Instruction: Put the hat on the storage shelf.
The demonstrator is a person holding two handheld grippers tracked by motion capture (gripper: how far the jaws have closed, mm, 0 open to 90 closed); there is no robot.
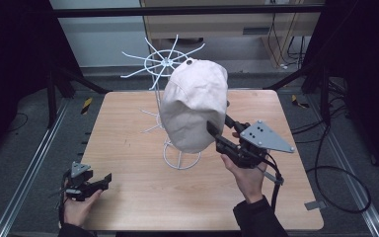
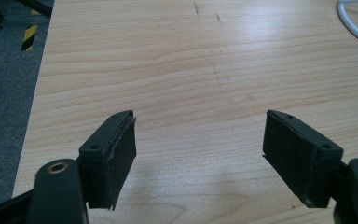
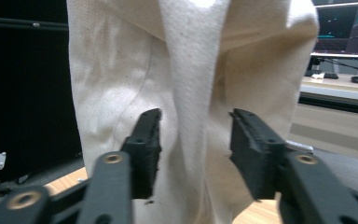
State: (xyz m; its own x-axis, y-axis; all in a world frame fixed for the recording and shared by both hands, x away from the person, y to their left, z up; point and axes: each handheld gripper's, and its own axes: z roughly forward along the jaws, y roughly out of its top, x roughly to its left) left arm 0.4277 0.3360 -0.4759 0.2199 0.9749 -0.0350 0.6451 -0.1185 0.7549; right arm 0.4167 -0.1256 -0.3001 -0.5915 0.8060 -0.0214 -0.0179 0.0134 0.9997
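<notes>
Spanning the dim room, wooden table [image 1: 128, 163] bears rack-hung cap [image 1: 195, 106]; both tools spread, right tool [image 3: 196, 140] straddling it.

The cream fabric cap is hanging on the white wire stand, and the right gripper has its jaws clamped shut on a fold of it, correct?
Not quite. The cream fabric cap does hang on the white wire stand, but the right gripper is not clamped: the right gripper view shows its jaws apart, a fold of cloth between them and a gap at the right pad.
</notes>
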